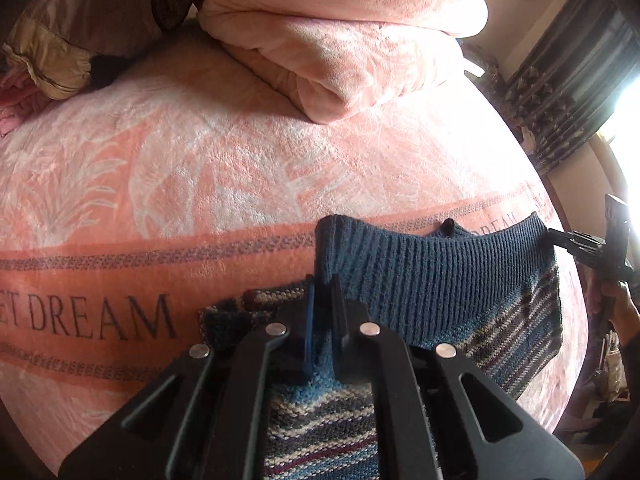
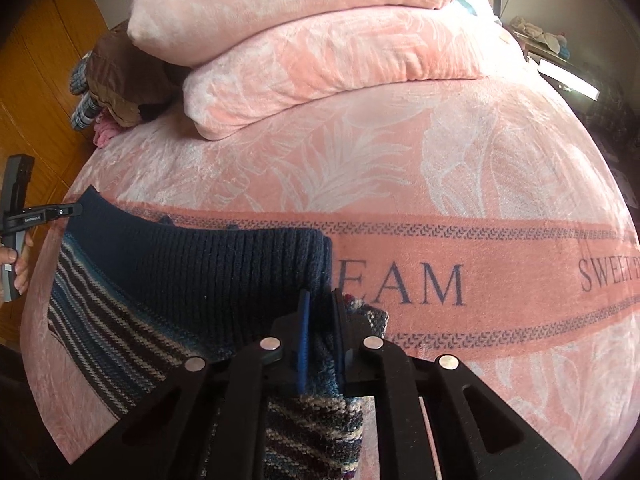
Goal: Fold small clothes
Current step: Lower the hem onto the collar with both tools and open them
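Now the striped sweater point(image 1: 436, 280) lies on the pink bed blanket point(image 1: 180, 168), its blue ribbed hem stretched between both claws. Left claw point(image 1: 322, 300) is clamped on one hem corner; right claw point(image 2: 320, 312) is clamped on the other.

The sweater point(image 1: 420, 280) lies on the bedspread point(image 1: 200, 152), folded quilts point(image 1: 340, 40) behind it.
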A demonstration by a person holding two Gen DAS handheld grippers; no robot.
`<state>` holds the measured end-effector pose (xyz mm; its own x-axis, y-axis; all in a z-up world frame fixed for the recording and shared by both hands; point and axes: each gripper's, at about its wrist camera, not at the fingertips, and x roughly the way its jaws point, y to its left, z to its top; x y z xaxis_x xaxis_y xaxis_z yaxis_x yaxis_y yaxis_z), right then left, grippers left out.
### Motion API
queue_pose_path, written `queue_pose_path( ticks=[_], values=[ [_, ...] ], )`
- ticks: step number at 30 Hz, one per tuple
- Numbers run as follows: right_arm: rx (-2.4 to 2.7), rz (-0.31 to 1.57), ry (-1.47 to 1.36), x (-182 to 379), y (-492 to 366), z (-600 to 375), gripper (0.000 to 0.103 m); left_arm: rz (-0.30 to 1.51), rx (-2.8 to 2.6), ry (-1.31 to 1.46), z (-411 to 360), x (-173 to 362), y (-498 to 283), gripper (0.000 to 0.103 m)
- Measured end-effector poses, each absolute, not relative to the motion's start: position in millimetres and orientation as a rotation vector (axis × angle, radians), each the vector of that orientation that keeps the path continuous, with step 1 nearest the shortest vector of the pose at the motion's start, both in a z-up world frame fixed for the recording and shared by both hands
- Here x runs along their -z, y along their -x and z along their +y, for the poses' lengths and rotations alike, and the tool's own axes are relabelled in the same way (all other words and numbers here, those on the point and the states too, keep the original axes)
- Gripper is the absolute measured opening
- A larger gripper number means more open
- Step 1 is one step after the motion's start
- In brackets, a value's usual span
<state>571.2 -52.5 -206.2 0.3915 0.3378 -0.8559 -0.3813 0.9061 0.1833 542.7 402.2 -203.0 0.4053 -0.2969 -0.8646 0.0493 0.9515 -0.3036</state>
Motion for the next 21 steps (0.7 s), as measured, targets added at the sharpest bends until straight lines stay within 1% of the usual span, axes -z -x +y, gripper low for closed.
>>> queue_pose_path(
  ticks=[3, 8, 14, 21],
  values=[
    [-0.440, 1.049, 0.051, 198, -583, -45, 0.009, 1.124, 0.200, 0.239, 406, 198, -556, 0.005],
    [-0.407, 1.044, 0.054, 204, -611, -33, 0.009, 1.145, 0.148, 0.224, 409, 210, -581, 0.005],
    [-0.363, 1.079, 0.066, 229, -633, -23, 0.009, 1.214, 0.097, 0.239, 413, 248, -604, 0.004],
    [-0.324, 1.136, 0.060, 267, -646, -23, 0.008, 1.311, 0.047, 0.253, 415, 299, -613, 0.005]
  ],
)
